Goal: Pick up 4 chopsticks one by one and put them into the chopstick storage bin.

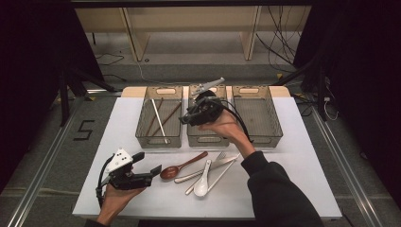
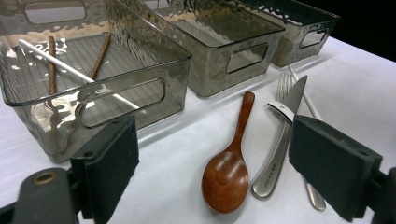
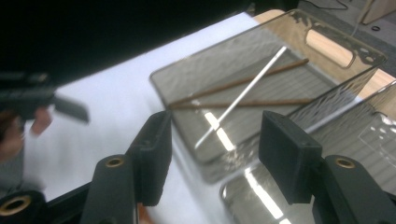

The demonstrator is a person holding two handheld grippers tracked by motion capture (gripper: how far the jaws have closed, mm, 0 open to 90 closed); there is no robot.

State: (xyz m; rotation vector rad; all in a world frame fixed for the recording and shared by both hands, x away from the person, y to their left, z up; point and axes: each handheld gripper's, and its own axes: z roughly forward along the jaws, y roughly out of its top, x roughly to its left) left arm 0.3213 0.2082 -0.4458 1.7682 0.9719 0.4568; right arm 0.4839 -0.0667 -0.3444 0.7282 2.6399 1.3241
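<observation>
White table (image 1: pixel 142 198), dark floor around it, wooden shelving at the back.

Near edge: left gripper (image 1: pixel 150 172) in the person's left hand, low over the table, jaws spread, nothing between them, aimed at the loose cutlery.

Loose cutlery just past it, one pile at table centre, count:
- 1 wooden spoon (image 1: pixel 176 169), bowl toward the left gripper
- 1 white ceramic spoon (image 1: pixel 203 182)
- 1 metal fork (image 2: pixel 282 91)
- 1 metal knife (image 2: pixel 280 144), lying just beside the wooden spoon's handle
- 1 white chopstick (image 1: pixel 222 174), running under the pile
Some handles overlap in the high view, so contact between pieces is hard to call.

Behind that: 3 clear smoky bins in a row, side by side.
- left bin (image 1: pixel 142 137): 2 brown chopsticks (image 1: pixel 156 116) and 1 white stick (image 1: pixel 158 120), crossed on the bin floor. 3 pieces total.
- middle bin (image 1: pixel 208 141): contents mostly hidden by the right hand; the left gripper view shows no item in the visible part.
- right bin (image 1: pixel 274 127): nothing seen inside.

Right gripper (image 1: pixel 183 119) held over the middle bin's left edge, pointing toward the left bin, jaws apart and holding nothing. Right gripper view is blurred but shows the gap between its pads clear, left bin's sticks beyond.
</observation>
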